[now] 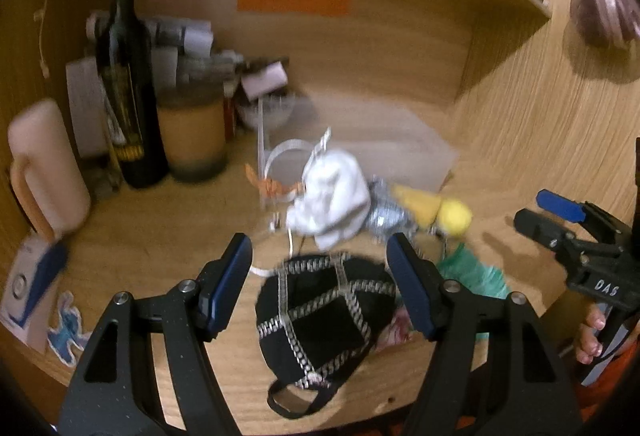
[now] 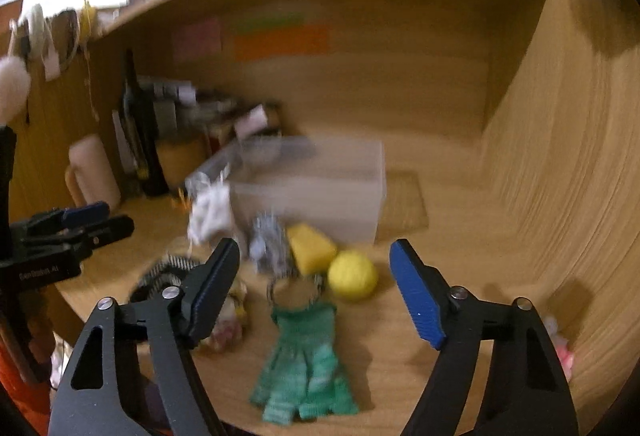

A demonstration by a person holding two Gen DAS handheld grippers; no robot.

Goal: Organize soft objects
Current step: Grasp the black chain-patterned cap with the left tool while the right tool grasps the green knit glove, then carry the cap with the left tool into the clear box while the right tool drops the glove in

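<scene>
A loose heap of soft things lay at the near middle of the table (image 2: 440, 276): a black cap (image 1: 324, 312) nearest left, a green knitted piece (image 2: 308, 360) nearest right, a yellow ball (image 2: 353, 275) and a white cloth (image 1: 332, 195) farther in. The left tool (image 1: 320, 284) hovered wide open over the cap, holding nothing; the right tool (image 2: 316, 296) gaped empty above the green piece. A hurried pinch might have snagged neighbours or rolled the ball away.
</scene>
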